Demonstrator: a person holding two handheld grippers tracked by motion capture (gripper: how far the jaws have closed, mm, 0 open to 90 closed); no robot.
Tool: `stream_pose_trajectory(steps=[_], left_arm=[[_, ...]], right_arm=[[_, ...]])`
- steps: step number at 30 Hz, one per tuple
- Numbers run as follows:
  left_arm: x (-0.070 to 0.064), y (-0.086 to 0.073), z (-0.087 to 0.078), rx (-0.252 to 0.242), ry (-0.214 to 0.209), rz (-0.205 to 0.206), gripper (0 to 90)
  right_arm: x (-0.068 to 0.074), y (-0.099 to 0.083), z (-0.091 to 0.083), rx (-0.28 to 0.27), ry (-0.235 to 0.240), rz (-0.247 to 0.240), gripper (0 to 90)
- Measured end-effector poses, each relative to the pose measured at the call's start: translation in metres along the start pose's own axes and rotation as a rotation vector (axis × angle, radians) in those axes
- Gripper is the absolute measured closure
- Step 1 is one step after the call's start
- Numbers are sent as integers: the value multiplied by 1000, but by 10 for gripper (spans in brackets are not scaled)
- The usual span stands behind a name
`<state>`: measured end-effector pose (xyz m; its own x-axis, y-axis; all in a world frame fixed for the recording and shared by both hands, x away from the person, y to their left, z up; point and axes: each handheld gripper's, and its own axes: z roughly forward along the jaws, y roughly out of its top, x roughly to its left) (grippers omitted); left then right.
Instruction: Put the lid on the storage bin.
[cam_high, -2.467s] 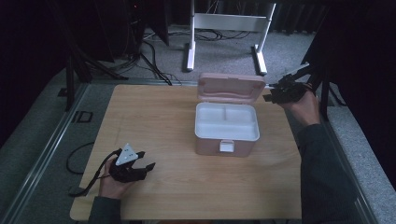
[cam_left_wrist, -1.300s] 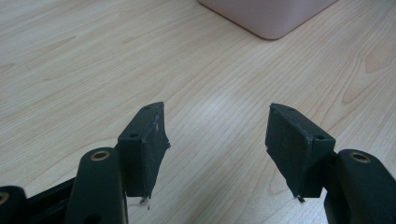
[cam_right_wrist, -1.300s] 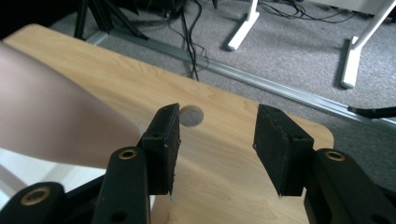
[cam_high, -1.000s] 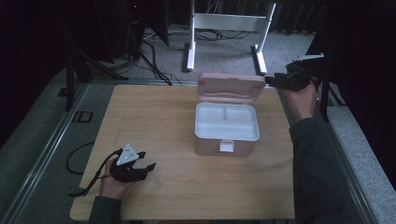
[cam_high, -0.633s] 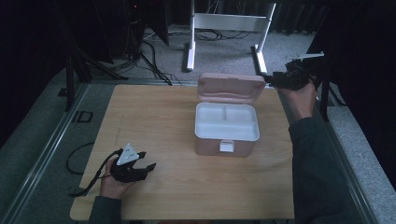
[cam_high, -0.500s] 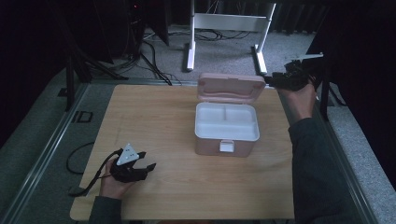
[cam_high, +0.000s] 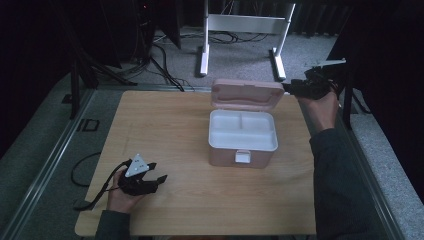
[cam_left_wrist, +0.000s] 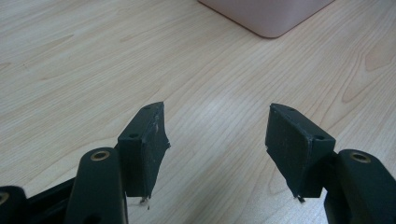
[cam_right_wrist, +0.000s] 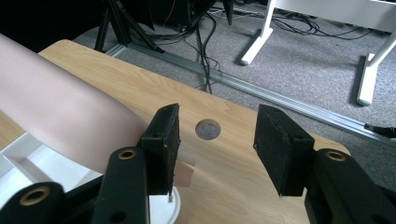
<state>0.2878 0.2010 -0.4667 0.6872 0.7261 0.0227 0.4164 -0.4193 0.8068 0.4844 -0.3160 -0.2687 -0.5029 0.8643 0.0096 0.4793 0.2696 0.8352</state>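
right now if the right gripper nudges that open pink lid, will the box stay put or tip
The box looks like light, stiff plastic with empty white compartments, so it would probably slide on the smooth wooden table. Its lid stands upright at the back, so a push from the right gripper likely swings it rather than flexing it.

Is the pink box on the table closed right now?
No, in the high view the pink box stands open, its lid tipped up at the back and its white divided tray showing.
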Motion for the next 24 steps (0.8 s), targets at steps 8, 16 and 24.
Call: stream_pose_trajectory(steps=[8,16,24], left_arm=[[0,0,0,0,-1,0,382],[0,0,0,-1,0,0,382],[0,0,0,-1,0,0,382]], right_arm=[[2,-2,-2,-3,3,-9,507],[4,-4,-5,1,7,-15,510],[6,-8,-7,-3,9,-26,514]])
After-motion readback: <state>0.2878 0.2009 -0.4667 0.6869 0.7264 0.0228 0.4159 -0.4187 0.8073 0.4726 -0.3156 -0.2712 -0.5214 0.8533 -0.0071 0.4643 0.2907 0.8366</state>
